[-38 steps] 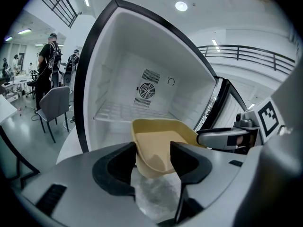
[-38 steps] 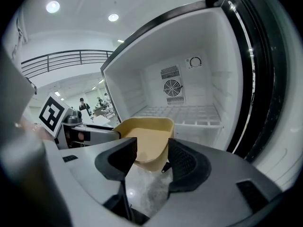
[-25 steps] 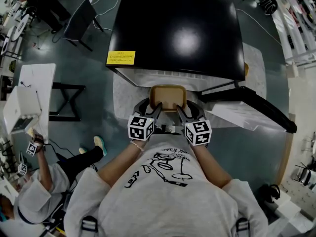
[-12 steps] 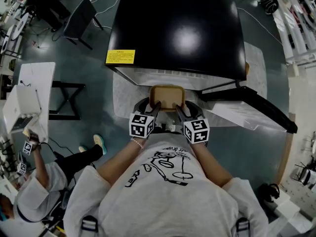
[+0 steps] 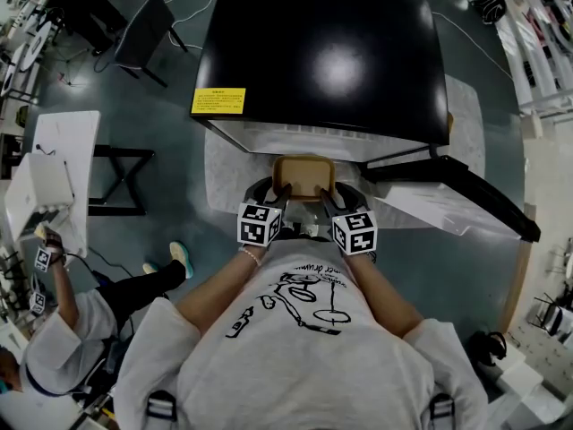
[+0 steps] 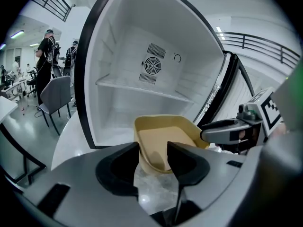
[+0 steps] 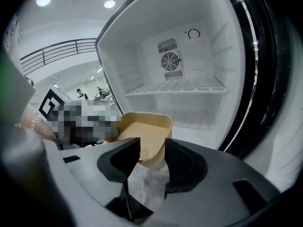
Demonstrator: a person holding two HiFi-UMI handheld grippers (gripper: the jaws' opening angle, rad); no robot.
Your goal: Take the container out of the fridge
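Note:
A tan, empty container (image 5: 304, 174) sits on the pale stone tabletop (image 5: 224, 182) just in front of the open fridge (image 5: 322, 61). My left gripper (image 5: 285, 194) is at its near left corner and my right gripper (image 5: 324, 195) at its near right corner. In the left gripper view the container (image 6: 165, 132) has its near rim between the closing jaws of the left gripper (image 6: 153, 148), with a gap still showing. The right gripper (image 7: 152, 148) is also closing, with the container's (image 7: 142, 126) near wall between its jaws. The fridge interior (image 6: 142, 86) is white and bare.
The fridge door (image 5: 466, 195) stands swung open to the right of the grippers. A white table (image 5: 63, 164) and a black stand (image 5: 116, 186) are on the left. A person (image 5: 72, 330) in white stands at lower left. A chair (image 5: 143, 34) is beside the fridge.
Both grippers have edged a little forward and closer together at the container's near corners. The container has hardly moved. The person at lower left has shifted.

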